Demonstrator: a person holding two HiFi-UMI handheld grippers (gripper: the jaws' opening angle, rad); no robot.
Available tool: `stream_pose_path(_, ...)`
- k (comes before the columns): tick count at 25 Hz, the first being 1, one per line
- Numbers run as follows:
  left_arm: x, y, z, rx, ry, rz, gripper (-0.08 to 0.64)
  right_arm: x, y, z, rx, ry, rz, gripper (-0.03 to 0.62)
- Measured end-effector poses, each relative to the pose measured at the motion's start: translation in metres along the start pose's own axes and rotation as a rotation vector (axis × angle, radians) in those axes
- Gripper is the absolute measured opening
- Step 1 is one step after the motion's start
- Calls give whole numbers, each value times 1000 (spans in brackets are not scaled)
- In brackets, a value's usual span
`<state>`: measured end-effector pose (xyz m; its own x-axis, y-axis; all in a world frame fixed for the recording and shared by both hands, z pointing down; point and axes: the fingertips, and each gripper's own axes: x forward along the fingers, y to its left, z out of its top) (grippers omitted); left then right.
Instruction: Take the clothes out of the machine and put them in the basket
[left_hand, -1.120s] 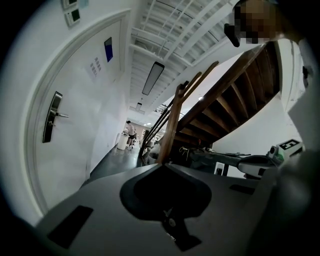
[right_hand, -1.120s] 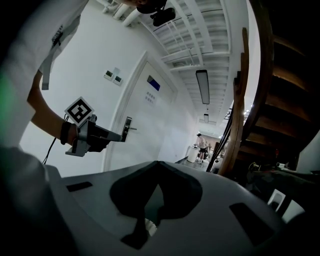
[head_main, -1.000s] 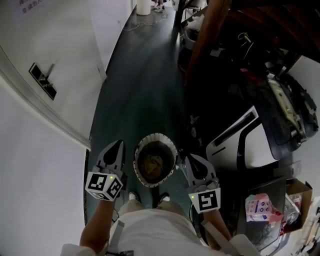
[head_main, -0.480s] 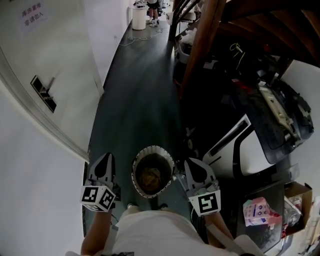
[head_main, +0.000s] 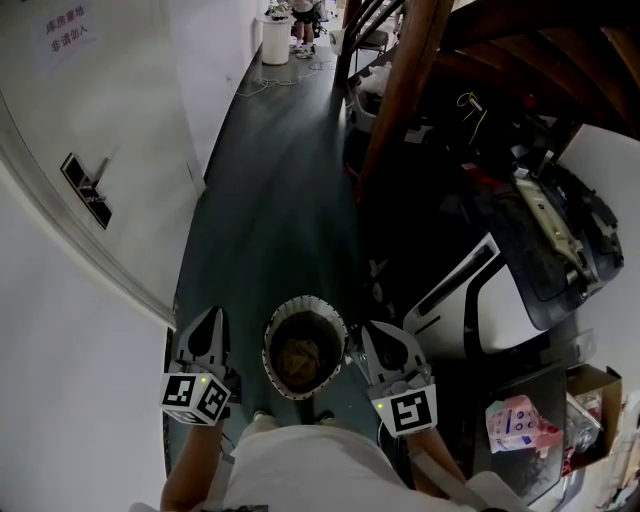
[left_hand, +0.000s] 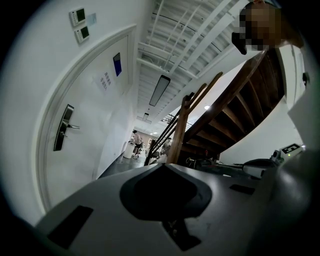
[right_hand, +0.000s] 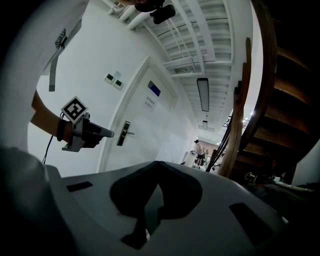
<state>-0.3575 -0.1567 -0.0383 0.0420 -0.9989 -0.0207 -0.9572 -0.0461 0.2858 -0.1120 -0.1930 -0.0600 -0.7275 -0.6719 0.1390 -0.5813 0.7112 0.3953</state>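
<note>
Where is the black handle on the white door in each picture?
Head view: the black metal door handle sits at upper left, on the white door.
Left gripper view: the handle is at the left, halfway down.
Right gripper view: the handle is left of centre.
Shared landmark: the brown wooden stair post, seen in all three views.

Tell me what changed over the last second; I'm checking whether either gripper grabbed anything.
The left gripper drifted slightly left, away from the basket; the head view tilted toward the corridor. Nothing was taken or released. Both grippers stay shut and empty, the right gripper beside the basket.
</note>
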Motion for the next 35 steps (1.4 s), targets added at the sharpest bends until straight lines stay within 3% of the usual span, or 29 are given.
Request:
stream_pose_path(17,-18,25,-11,-10,30,29,14,11,28,-5,15,36,-8,12)
stream_pose_path(35,-9,38,-8,-27,22,-7,14,23,33,9,3,22,-48,12)
